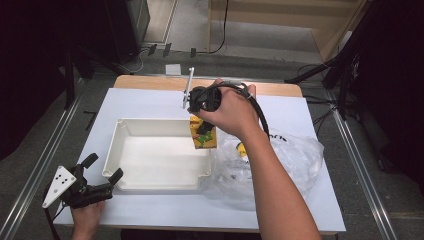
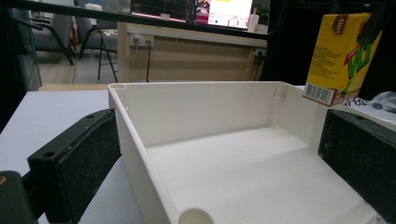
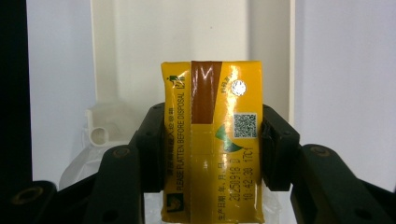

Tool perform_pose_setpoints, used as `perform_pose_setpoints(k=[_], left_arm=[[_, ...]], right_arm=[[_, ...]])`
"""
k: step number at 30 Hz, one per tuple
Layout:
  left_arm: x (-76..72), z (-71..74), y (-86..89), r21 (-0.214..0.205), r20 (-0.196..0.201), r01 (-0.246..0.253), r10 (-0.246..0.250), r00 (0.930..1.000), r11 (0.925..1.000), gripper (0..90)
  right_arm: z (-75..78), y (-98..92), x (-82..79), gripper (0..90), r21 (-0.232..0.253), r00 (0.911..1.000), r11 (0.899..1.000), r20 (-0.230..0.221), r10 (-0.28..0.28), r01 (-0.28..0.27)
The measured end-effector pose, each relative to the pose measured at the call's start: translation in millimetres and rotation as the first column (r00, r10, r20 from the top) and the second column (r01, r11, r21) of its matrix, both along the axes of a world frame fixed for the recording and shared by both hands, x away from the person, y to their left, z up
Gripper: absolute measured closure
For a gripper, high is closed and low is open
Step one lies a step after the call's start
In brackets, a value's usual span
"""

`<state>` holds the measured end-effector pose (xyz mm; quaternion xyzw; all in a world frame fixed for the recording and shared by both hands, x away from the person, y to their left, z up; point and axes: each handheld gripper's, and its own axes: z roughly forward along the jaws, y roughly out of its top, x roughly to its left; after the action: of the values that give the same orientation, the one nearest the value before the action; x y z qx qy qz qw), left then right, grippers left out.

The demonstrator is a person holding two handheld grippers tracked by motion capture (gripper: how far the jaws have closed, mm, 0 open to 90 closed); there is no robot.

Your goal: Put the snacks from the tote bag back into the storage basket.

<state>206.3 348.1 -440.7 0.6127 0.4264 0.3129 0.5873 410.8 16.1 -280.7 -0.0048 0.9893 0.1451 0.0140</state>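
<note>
At the left of the high view we see the left tongs (image 1: 102, 168) resting at the near left edge of the table (image 1: 150, 102), held by a hand (image 1: 87, 217) and spread, with nothing between the jaws. They sit just beside the near left corner of the white tray (image 1: 114, 145). In the left gripper view that corner wall of the white tray (image 2: 135, 140) runs up between the two black jaws, which stand apart on either side without pressing it.

Moving right, the drink carton (image 1: 203, 133) hangs in the air over the right rim of the tray, pinched by the right tongs (image 1: 202, 127), which point downward from the right hand (image 1: 232, 112). In the right gripper view the drink carton (image 3: 212, 140) is clamped on both sides by the pads. On it we read "PLEASE FLATTEN BEFORE DISPOSAL", a printed date code that starts "20250918", a small QR code and a round foil straw hole. In the left gripper view the drink carton (image 2: 341, 53) shows a barcode, fine print too small to read, and large green letters partly covered by a jaw.

Farther right, a clear plastic bag (image 1: 290, 160) lies on the table beside the tray, with dark script on it that we cannot make out.
</note>
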Motion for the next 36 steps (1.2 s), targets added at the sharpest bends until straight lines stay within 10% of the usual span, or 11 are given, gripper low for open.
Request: perform_pose_setpoints(k=[36], left_arm=[[-0.8, 0.1, 2.9, -0.015, 0.000, 0.001, -0.001, 1.0000, 0.9999, 0.0]], right_arm=[[-15.5, 25.0, 2.3, 53.6, 0.000, 0.9996, 1.000, -0.013, 0.025, -0.025]])
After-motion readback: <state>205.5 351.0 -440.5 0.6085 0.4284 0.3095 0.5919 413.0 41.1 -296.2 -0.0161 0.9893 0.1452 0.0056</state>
